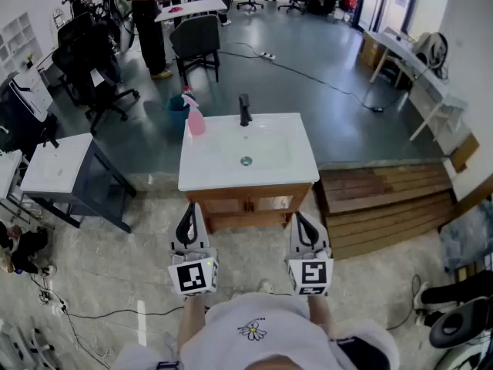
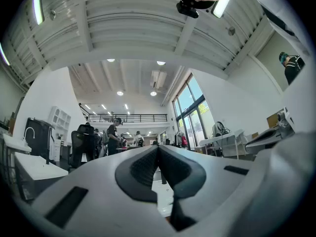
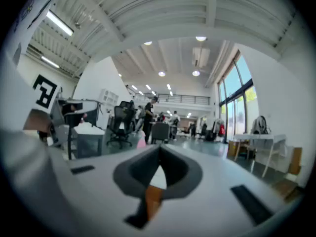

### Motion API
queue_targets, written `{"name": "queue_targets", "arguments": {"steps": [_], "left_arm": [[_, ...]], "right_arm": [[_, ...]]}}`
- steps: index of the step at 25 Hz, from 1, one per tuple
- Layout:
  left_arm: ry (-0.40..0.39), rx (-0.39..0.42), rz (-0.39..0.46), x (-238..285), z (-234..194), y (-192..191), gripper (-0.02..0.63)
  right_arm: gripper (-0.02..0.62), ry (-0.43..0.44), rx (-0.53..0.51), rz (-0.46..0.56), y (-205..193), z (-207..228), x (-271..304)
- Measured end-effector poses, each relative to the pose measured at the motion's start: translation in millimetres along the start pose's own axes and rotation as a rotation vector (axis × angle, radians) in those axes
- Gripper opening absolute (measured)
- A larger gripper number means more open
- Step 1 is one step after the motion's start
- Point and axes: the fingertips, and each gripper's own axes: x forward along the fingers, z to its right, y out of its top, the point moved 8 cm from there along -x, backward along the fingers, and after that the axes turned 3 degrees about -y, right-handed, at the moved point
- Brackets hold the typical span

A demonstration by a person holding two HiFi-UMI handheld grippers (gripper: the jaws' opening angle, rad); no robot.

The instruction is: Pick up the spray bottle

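The pink spray bottle (image 1: 194, 119) stands upright on the back left corner of the white sink top (image 1: 208, 172), left of the black faucet (image 1: 245, 109). Both grippers hover in front of the vanity, well short of the bottle. My left gripper (image 1: 189, 209) is shut with nothing between its jaws, and so is my right gripper (image 1: 300, 216). In the left gripper view the pads (image 2: 148, 166) meet at my left gripper's tip (image 2: 158, 147). In the right gripper view my right gripper (image 3: 159, 147) is shut, and the bottle (image 3: 141, 140) shows small, far off to its left.
The vanity has a wooden base (image 1: 250, 199). A stepped wooden platform (image 1: 385, 199) lies to its right and a second white-topped stand (image 1: 54, 164) to its left. Office chairs (image 1: 196, 41) and a standing person (image 1: 146, 21) are beyond. A cable (image 1: 323, 79) crosses the floor.
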Motion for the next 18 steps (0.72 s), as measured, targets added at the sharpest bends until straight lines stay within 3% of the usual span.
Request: {"name": "queue_targets", "arguments": {"steps": [6, 15, 18], "left_arm": [[0.007, -0.006, -0.022, 2.5, 7.5, -6.7, 0.018], [0.054, -0.014, -0.077, 9.7, 15.6, -27.0, 0.020], [0.063, 0.002, -0.092, 11.7, 22.4, -34.8, 0.019]], "right_arm": [[0.029, 0.032, 0.002, -0.010, -7.1, 6.2, 5.4], [0.029, 0.143, 0.082, -0.035, -23.6, 14.0, 17.6], [0.029, 0.169, 0.158, -0.026, -27.5, 23.5, 21.6]]}}
